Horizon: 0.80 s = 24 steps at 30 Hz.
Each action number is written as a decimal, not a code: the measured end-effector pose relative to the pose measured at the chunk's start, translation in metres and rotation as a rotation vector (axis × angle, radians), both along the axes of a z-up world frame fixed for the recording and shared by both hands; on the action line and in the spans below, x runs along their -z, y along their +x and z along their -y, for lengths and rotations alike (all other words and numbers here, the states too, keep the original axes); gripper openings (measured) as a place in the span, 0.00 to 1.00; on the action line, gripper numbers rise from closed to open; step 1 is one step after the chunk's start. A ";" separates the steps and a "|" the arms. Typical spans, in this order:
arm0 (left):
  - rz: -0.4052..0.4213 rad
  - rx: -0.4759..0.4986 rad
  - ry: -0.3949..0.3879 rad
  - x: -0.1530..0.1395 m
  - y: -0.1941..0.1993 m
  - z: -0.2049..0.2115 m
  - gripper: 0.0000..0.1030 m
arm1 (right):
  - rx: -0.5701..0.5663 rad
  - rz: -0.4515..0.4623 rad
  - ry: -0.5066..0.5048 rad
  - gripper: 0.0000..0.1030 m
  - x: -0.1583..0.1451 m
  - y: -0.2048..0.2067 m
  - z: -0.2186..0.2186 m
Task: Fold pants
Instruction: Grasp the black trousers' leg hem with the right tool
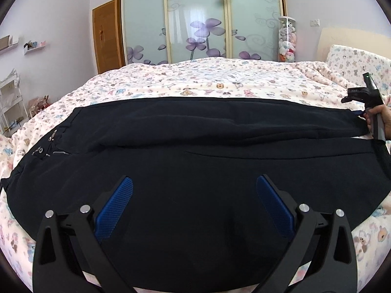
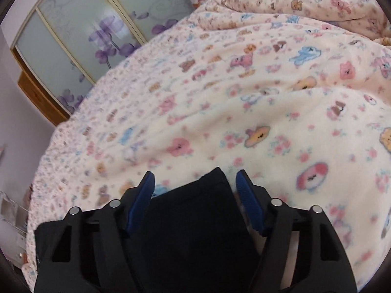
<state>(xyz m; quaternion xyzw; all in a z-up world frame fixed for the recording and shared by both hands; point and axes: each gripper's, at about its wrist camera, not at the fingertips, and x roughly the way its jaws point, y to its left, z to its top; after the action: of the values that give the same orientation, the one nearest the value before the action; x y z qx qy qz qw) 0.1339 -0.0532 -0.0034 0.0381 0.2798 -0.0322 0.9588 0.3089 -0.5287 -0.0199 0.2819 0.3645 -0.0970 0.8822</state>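
Note:
Black pants (image 1: pixel 195 146) lie spread across the bed, waistband and zipper at the left, legs running right. My left gripper (image 1: pixel 194 185) is open and empty, its blue pads hovering over the near leg. The right gripper shows in the left wrist view (image 1: pixel 366 102) at the far right, by the leg cuffs, held by a hand. In the right wrist view my right gripper (image 2: pixel 195 179) is open, jaws standing either side of a corner of the pants cuff (image 2: pixel 195 219) that lies between them on the blanket.
The bed is covered by a cream blanket with cartoon animals (image 1: pixel 195 80), also in the right wrist view (image 2: pixel 268 97). A wardrobe with frosted floral sliding doors (image 1: pixel 200 19) stands behind the bed. A clear tube of plush toys (image 1: pixel 287 41) stands at its right. Shelves (image 1: pixel 9 102) stand at the left.

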 end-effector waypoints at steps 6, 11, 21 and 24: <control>-0.001 0.011 0.017 -0.001 -0.001 0.005 0.98 | 0.011 -0.039 -0.047 0.38 0.013 0.001 0.000; -0.002 0.012 0.009 -0.001 0.001 0.003 0.98 | 0.017 0.006 -0.069 0.15 0.004 -0.013 -0.002; 0.056 -0.030 -0.115 -0.010 -0.004 -0.019 0.98 | -0.128 0.310 0.005 0.09 -0.064 -0.125 -0.033; 0.084 -0.050 -0.154 -0.014 -0.006 -0.027 0.98 | -0.176 0.327 -0.008 0.09 -0.065 -0.173 -0.045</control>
<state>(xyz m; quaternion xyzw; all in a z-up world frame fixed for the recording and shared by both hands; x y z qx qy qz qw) 0.1276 -0.0264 0.0109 -0.0415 0.2371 -0.0279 0.9702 0.1359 -0.4838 0.0454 0.2575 0.2390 0.0264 0.9359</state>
